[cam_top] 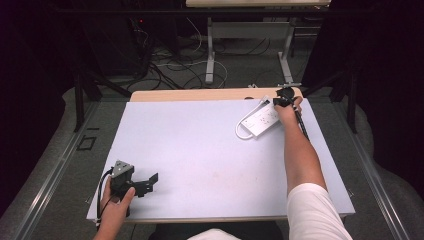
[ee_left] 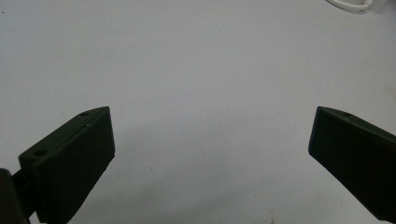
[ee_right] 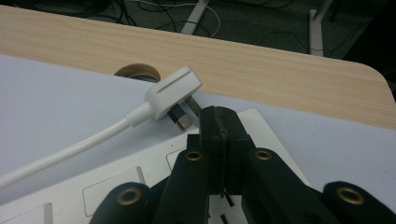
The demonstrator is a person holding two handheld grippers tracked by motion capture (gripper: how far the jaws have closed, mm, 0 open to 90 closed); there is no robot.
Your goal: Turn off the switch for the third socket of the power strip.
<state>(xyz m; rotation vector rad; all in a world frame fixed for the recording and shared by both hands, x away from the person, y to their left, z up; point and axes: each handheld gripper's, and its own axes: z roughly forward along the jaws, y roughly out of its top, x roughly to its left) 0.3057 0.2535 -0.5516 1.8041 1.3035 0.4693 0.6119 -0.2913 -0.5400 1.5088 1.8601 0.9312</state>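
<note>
A white power strip [cam_top: 260,121] lies at the far right of the white mat [cam_top: 200,150], its white cable [cam_top: 242,131] looped beside it. My right gripper [cam_top: 284,100] is at the strip's far end, and its jaws [ee_right: 219,123] are pressed together with nothing visible between them. They rest over the strip [ee_right: 116,186], just right of the white plug [ee_right: 173,93], whose metal prongs point toward them. My left gripper [cam_top: 149,184] rests near the mat's front left corner. Its jaws [ee_left: 211,116] stand wide apart over bare mat.
Beyond the mat a strip of wooden tabletop [cam_top: 200,95] runs along the far edge, with a round cable hole [ee_right: 137,72] near the plug. Cables and table legs [cam_top: 210,55] lie on the floor behind. A bit of white cable [ee_left: 350,4] shows far ahead of the left gripper.
</note>
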